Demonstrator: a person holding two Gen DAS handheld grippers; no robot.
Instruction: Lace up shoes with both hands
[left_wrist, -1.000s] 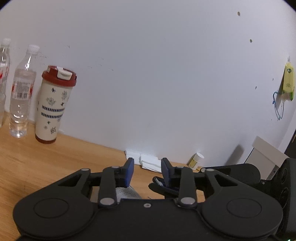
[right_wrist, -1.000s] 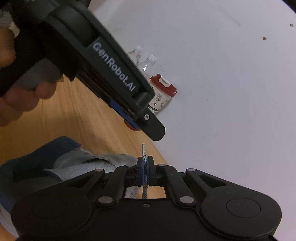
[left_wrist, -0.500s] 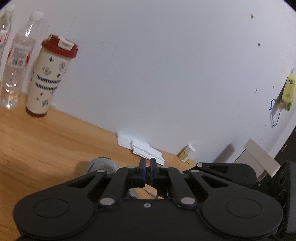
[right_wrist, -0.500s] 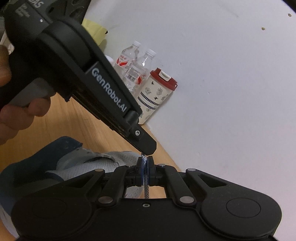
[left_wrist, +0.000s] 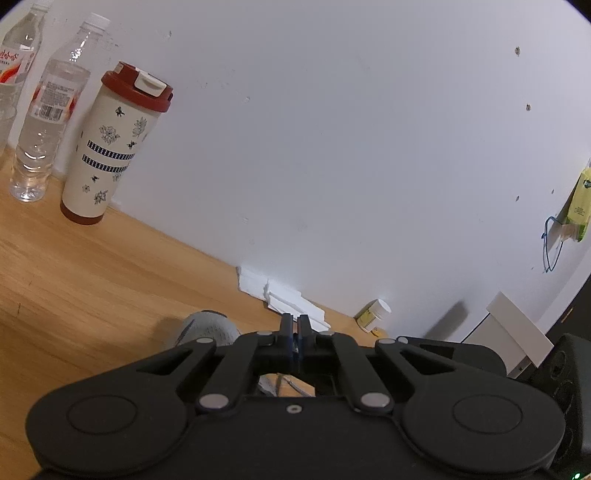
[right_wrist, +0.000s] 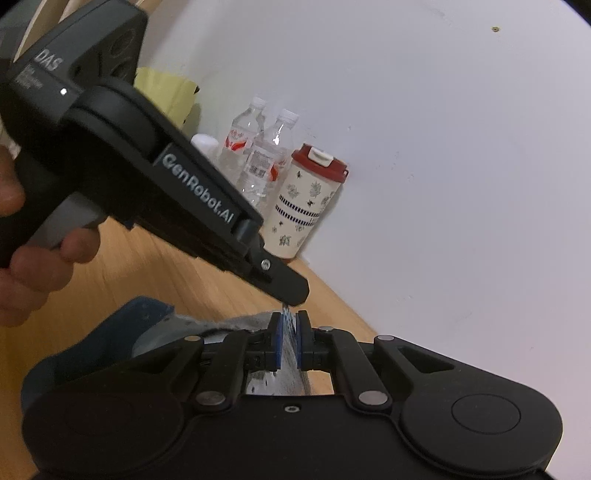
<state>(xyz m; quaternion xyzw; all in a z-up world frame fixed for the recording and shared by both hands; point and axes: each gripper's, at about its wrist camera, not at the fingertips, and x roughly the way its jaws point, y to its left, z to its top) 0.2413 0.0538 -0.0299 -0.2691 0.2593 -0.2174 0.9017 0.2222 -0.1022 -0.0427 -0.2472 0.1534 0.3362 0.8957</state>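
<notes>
A dark blue shoe (right_wrist: 110, 332) with grey mesh lies on the wooden table (left_wrist: 74, 277); its grey toe (left_wrist: 208, 326) shows past my left gripper. My left gripper (left_wrist: 294, 321) is shut, and in the right wrist view its tip (right_wrist: 293, 295) pinches the upper end of the blue-and-white shoelace (right_wrist: 295, 369). Just below, the jaws of my right gripper (right_wrist: 290, 321) are opening: the lace runs between the blue pads, which stand slightly apart from it. A person's hand (right_wrist: 37, 266) holds the left gripper's handle.
A white tumbler with a red lid (left_wrist: 110, 147) and two water bottles (left_wrist: 44, 122) stand by the white wall at the left. White foam pieces (left_wrist: 284, 299), a small yellow jar (left_wrist: 373, 314) and a white box (left_wrist: 517, 332) sit along the wall.
My left gripper went from open to shut and came down onto the lace end above the right gripper. The right gripper's pads have parted slightly around the lace.
</notes>
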